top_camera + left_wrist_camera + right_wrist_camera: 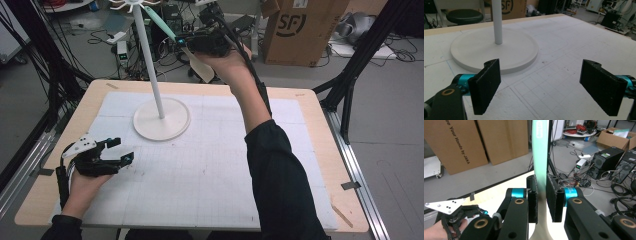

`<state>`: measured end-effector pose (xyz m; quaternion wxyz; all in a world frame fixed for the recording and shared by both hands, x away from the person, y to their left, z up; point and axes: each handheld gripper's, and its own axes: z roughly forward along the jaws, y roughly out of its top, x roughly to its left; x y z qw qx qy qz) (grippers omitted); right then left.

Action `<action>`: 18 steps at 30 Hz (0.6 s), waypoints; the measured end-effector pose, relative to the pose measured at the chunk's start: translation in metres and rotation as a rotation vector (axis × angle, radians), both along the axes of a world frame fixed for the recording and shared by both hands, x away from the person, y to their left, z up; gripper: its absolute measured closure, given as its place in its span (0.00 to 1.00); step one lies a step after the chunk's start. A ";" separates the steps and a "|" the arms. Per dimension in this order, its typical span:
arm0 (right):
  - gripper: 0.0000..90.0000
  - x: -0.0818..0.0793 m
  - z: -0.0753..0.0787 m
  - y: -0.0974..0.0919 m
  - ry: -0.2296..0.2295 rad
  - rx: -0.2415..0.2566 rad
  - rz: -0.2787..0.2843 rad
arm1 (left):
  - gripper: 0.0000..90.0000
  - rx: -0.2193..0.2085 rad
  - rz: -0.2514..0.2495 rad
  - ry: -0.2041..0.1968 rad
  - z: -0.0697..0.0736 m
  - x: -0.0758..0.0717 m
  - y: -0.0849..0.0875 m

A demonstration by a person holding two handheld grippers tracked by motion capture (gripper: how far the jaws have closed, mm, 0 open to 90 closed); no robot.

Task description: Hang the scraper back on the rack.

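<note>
The high view looks down on the table (320, 150); both gripper views sit close, sharing its white stand (496, 50).

Black sleeves, black fingers (486, 87), teal collars, brass screws, grey three-cornered plate (80, 146).

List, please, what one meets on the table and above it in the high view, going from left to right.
Left gripper → round white base of the stand → mint-and-cream spatula → right gripper holding the spatula, raised above the table's far edge.

even indoor light, soft shadows, slight blur
</note>
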<state>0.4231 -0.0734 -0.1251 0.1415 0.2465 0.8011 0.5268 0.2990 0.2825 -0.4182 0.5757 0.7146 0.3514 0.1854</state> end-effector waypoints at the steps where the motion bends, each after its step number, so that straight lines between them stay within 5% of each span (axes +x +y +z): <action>1: 0.89 0.000 -0.001 0.001 0.000 -0.005 0.001 | 0.20 0.000 -0.001 -0.001 0.000 0.000 0.000; 10: 0.55 -0.003 -0.013 -0.017 0.005 0.024 0.054 | 0.20 0.001 0.002 0.000 0.000 0.000 0.002; 18: 0.41 -0.027 -0.055 -0.067 -0.001 0.033 0.121 | 0.19 0.007 0.009 0.000 0.000 -0.001 0.003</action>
